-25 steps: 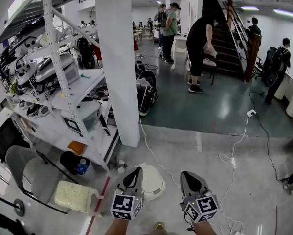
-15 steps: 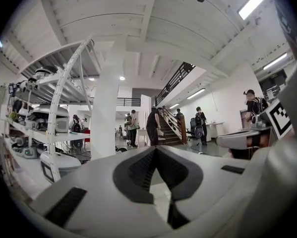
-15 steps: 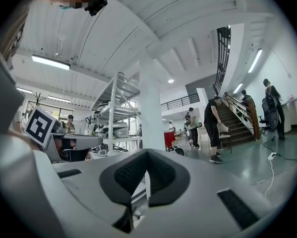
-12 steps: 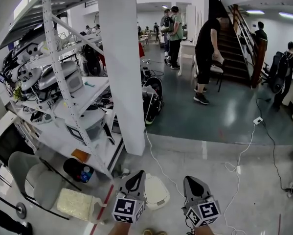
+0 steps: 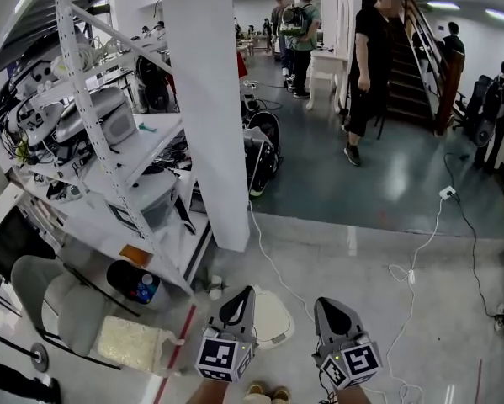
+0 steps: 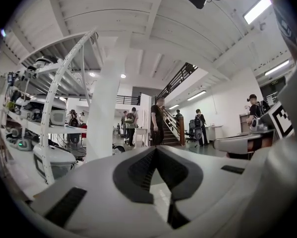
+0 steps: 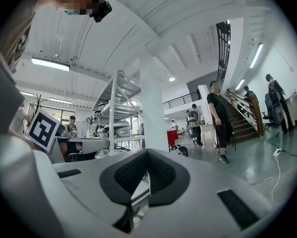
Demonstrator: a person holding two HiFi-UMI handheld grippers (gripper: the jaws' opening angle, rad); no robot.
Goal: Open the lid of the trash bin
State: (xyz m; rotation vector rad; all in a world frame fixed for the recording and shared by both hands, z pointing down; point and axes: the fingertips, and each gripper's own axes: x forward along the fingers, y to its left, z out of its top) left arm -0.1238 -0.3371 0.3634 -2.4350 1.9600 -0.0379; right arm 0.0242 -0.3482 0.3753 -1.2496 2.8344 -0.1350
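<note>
The white plastic trash bin with a rounded-square lid (image 5: 271,318) stands on the pale concrete floor just ahead of your feet, near the foot of the white square pillar (image 5: 205,99). Its lid lies flat and shut.

It looks like a light, thin-walled thing. The lid is probably stiff enough to lift by one edge, but smooth and a little slippery. The whole bin may slide or tip if you pull sideways rather than up. Take the lid at its rim, on the side away from the hinge. No handle or hinge can be made out from the head view, so find that side before you lift.

Your left tongs (image 5: 245,296) overlap the bin's left edge in the head view, and I judge them to be held above it, not on it. In the left gripper view the left tongs (image 6: 156,151) have their jaws together at the tips with nothing between. Your right tongs (image 5: 323,305) sit just to the right of the bin, apart from it. The right gripper view shows them (image 7: 147,155) likewise closed and empty. You will likely have to part one pair to pinch the rim.

A thin white cable (image 5: 273,263) trails over the floor past the bin. Further left, a black round bucket holding bottles (image 5: 134,281) sits beside the white metal shelving rack (image 5: 108,154).
</note>
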